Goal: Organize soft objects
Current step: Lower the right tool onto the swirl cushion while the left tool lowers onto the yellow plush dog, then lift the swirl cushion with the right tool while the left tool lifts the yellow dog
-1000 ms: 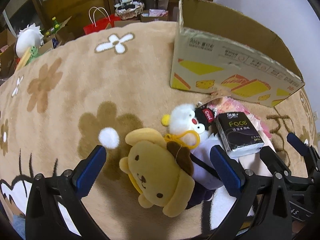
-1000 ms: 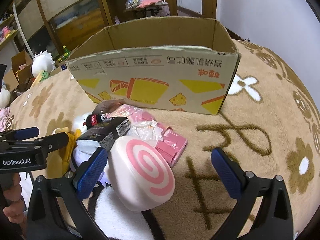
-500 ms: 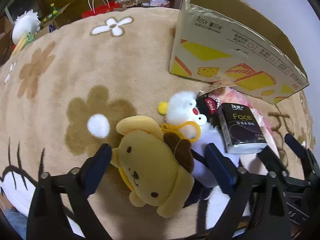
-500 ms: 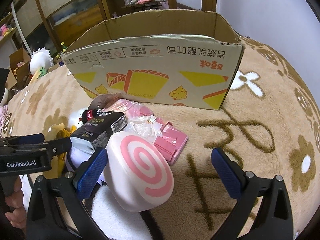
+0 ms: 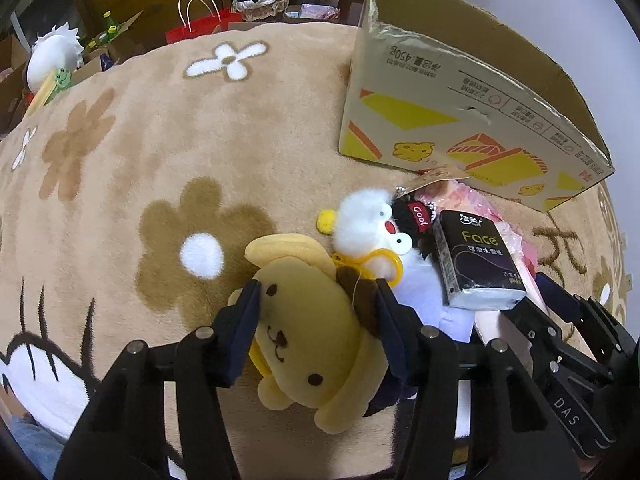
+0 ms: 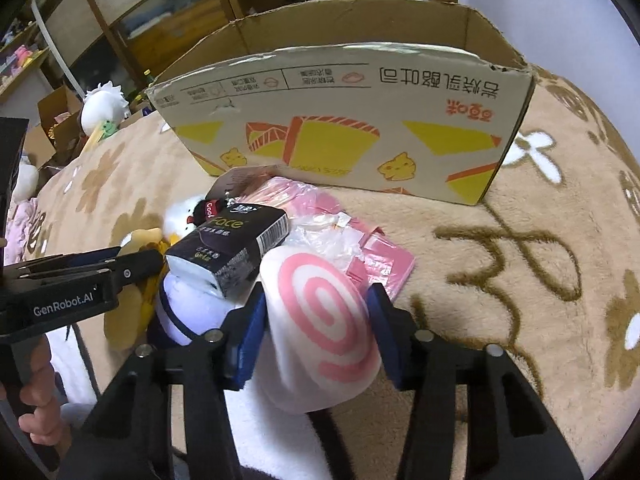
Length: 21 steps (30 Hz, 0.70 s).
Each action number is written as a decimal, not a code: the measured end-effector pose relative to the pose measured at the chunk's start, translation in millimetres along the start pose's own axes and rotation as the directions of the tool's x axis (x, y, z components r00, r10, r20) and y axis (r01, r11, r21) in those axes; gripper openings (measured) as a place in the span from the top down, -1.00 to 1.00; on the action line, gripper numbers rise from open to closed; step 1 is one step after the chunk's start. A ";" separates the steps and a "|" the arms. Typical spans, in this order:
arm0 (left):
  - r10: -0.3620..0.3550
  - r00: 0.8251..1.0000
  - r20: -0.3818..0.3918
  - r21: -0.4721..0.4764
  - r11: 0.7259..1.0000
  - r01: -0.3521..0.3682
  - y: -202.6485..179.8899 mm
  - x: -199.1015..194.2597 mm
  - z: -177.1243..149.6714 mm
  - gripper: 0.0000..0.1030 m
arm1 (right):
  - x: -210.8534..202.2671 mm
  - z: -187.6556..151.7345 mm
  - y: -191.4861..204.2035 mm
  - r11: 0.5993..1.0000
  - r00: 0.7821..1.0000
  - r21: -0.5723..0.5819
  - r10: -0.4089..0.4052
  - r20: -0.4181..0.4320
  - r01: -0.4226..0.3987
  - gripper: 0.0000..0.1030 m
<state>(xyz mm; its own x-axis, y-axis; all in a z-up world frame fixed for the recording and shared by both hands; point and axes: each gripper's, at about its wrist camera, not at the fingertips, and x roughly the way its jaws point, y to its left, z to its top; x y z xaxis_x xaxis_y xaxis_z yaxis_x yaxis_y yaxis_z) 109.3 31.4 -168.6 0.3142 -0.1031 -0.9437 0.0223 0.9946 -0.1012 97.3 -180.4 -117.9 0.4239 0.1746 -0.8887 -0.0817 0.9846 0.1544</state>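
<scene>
Both tongs just closed on soft toys.
Left gripper (image 5: pixel 318 320) clamps yellow dog plush (image 5: pixel 308 336); right gripper (image 6: pixel 316 332) clamps pink-swirl cushion (image 6: pixel 324 328); cardboard box (image 6: pixel 344 120) lies straight ahead, beyond both.

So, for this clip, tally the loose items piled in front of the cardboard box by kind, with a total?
Plush toys: 3, namely yellow dog plush, white fluffy plush, pink-swirl plush
Tissue packs: 1, the black tissue pack
Plastic bags: 1, the pink plastic bag
Total: 5
</scene>
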 end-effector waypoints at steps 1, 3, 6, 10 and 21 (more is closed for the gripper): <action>-0.002 1.000 0.004 0.000 1.000 0.002 -0.2 -1.3 -0.3 -0.04 | -0.6 0.3 1.2 1.000 1.000 -0.002 0.001 0.001 -0.001 0.12; -0.010 1.000 0.011 0.002 1.000 0.010 -0.9 -4.5 -1.0 -0.03 | -3.0 1.3 2.8 1.000 1.000 -0.010 0.001 0.010 -0.001 0.27; -0.006 0.999 0.035 0.028 1.000 0.005 -6.2 -12.0 -2.7 0.01 | -8.7 3.1 6.4 1.000 1.000 -0.013 0.001 0.025 -0.001 0.34; 0.001 0.998 0.061 0.049 0.999 -0.004 -9.4 -19.2 -6.0 0.02 | -13.1 3.5 9.2 1.000 0.999 -0.013 -0.011 0.044 0.011 0.41; 0.002 0.986 0.165 0.064 0.998 -0.013 -15.8 -49.1 -4.4 0.02 | -45.8 4.1 1.0 0.999 0.990 0.015 -0.038 0.133 0.036 0.43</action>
<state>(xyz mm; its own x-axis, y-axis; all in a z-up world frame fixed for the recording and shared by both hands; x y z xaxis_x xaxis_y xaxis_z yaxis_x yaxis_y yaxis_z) 89.3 20.7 -122.0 0.4662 -0.0975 -0.8793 0.0793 0.9945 -0.0682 81.5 -187.4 -75.2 0.5429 0.1369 -0.8285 -0.0533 0.9903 0.1287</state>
